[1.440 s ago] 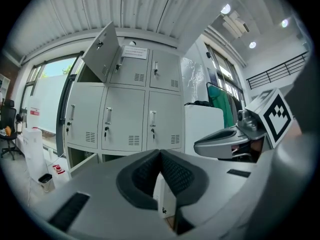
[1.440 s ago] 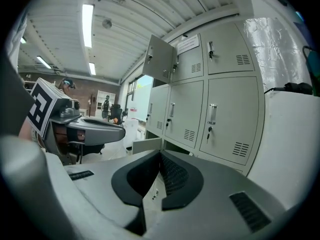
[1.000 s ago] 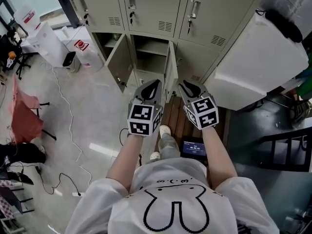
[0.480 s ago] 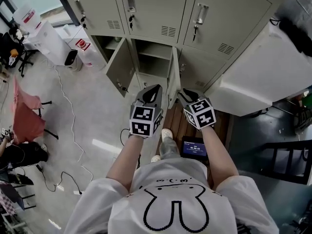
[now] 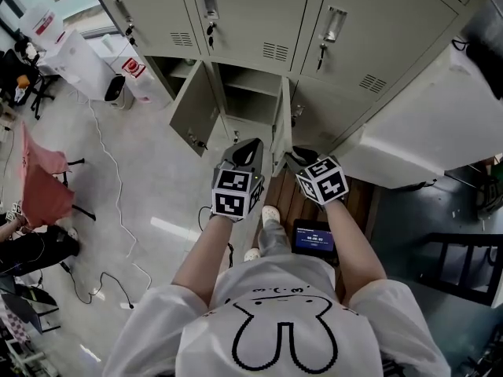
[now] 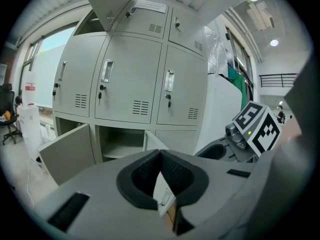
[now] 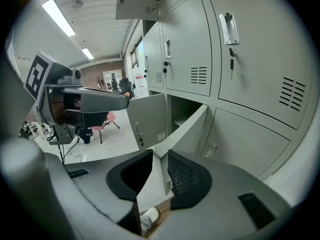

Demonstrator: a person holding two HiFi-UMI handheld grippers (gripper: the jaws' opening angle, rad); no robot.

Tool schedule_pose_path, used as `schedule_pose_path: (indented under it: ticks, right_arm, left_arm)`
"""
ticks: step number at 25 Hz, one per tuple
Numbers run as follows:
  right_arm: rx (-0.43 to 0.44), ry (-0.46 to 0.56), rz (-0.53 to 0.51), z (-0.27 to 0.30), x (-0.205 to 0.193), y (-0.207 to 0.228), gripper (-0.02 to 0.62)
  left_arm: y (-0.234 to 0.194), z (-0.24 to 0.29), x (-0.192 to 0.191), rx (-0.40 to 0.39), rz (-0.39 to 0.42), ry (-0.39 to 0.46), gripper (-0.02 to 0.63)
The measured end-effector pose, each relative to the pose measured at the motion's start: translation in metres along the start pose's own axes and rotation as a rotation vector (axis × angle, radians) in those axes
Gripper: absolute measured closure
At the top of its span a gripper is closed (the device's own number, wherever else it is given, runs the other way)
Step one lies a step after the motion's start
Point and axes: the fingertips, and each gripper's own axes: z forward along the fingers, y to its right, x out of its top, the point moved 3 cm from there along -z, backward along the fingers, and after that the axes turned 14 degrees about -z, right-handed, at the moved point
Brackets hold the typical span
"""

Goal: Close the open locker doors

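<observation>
Nearest, at the centre of the head view, the left tongs (image 5: 252,143) are clenched, tips together with nothing in them. The right tongs (image 5: 298,157) sit just beside them to the right; their jaws have just been opening and stand released. In the right gripper view the thin edge of the middle door (image 5: 280,128) lines up with the gap, but the pads do not press on it. Below the tongs, the person's shoe (image 5: 266,212) rests on a wooden platform (image 5: 288,199) in front of the lockers (image 5: 259,14).

The middle door stands edge-on in the bottom row, swung well out. Further to the left, the left door (image 5: 192,108) also hangs wide open, its lock end toward the floor of the frame. High up, at the top of the left gripper view, an upper door (image 6: 107,4) is open as well, so none of the task looks done yet.

The likely trouble is the narrow door edge: pushed with parted jaws, it could slide between the pads and jam or twist. A glancing push could let the door bounce back open. The left door, angled toward the middle opening, may block the middle door's swing if it is not shut first
</observation>
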Motion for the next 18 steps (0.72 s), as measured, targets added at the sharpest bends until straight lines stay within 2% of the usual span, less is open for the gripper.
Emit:
schedule_pose_path:
  ticks: [7, 13, 18]
  right_arm:
    - [0.021, -0.019, -0.041, 0.01, 0.01, -0.004, 0.494]
    - [0.011, -0.043, -0.07, 0.02, 0.018, -0.012, 0.494]
    - [0.025, -0.071, -0.084, 0.03, 0.028, -0.017, 0.494]
  left_arm:
    - [-0.005, 0.009, -0.002, 0.004, 0.004, -0.016, 0.591]
    - [-0.018, 0.0, -0.003, 0.035, -0.029, -0.016, 0.591]
    - [-0.03, -0.001, -0.003, 0.075, -0.062, -0.091, 0.591]
